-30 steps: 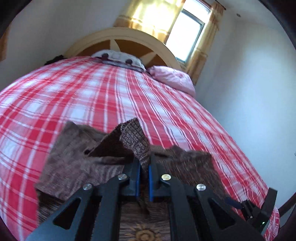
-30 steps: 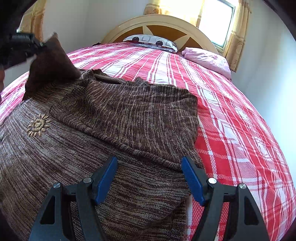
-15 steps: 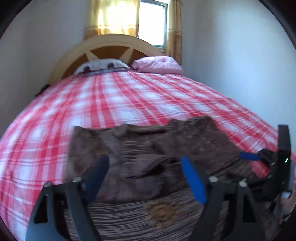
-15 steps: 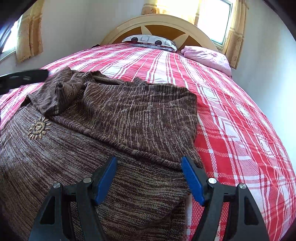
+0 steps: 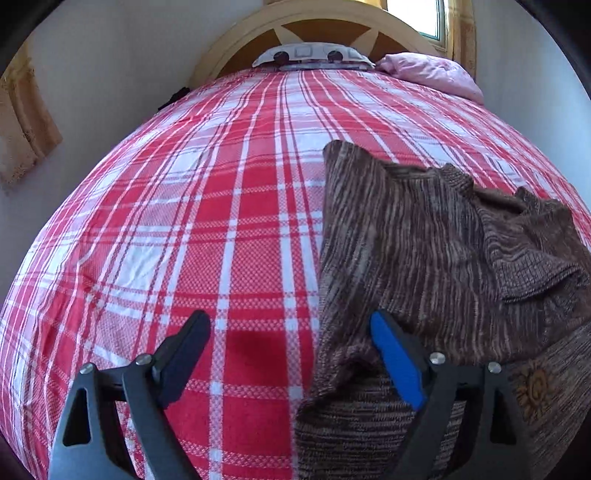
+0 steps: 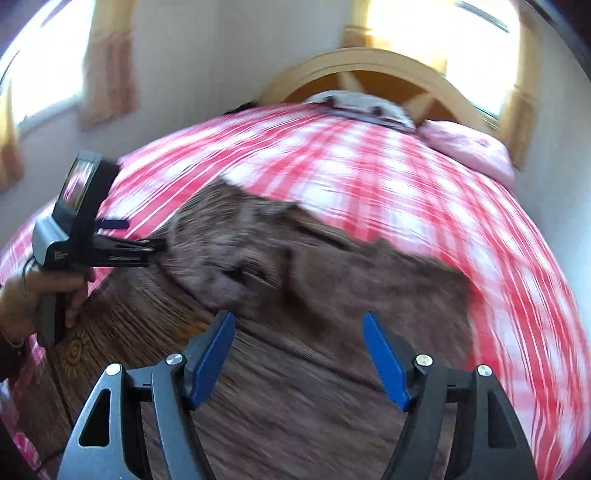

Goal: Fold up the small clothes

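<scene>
A brown knitted sweater [image 5: 424, 258] with a gold sun emblem [image 5: 532, 387] lies on the red plaid bed [image 5: 184, 240], its sleeves folded in over the body. My left gripper [image 5: 291, 332] is open and empty over the sweater's left edge, the right finger above the knit. My right gripper [image 6: 299, 332] is open and empty above the sweater's body [image 6: 295, 387]; this view is motion-blurred. The left gripper [image 6: 147, 243] also shows in the right wrist view, at the sweater's left side, held by a hand.
The wooden headboard [image 5: 321, 26] stands at the far end with a patterned pillow [image 5: 314, 55] and a pink pillow [image 5: 428, 74]. A white wall lies to the left. Curtained windows [image 6: 461, 40] are behind the bed.
My left gripper let go of the sleeve, opened, and swung left to the sweater's left edge. My right gripper stayed open and is now moving, tilting up and left over the sweater.
</scene>
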Available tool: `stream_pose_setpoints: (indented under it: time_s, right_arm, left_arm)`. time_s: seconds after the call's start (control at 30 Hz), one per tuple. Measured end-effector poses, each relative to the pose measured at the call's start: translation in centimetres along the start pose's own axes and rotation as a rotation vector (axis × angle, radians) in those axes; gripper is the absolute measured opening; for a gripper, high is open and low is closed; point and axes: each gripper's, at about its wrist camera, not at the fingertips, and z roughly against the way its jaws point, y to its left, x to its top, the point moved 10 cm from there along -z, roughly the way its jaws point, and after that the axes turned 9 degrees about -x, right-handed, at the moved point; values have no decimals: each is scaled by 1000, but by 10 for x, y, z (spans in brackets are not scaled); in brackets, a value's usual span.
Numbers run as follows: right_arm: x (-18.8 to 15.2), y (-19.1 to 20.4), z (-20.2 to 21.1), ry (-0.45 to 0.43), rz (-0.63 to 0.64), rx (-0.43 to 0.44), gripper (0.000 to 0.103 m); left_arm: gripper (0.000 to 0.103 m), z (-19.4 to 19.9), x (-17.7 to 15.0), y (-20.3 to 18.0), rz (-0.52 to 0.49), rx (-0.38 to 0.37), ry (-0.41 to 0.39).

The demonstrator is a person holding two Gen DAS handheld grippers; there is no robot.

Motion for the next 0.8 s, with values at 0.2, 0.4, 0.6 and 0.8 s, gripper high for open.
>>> stream_pose_setpoints:
  time_s: [0.2,0.4,0.6,0.8]
  right_arm:
    - [11,32,-69,95,126,-86,54]
    - [25,-1,-56,72,-167,97,11]
    - [2,-54,-73,154,-329,-31,13]
    - [13,-40,-49,42,-330,43,51]
  left_arm:
    - [95,4,-3,-3,7,16,-24]
    - [97,0,-2,3,24,5,-22]
    - [98,0,-3,3,24,9,-22]
    - [98,0,-3,3,23,10,-23]
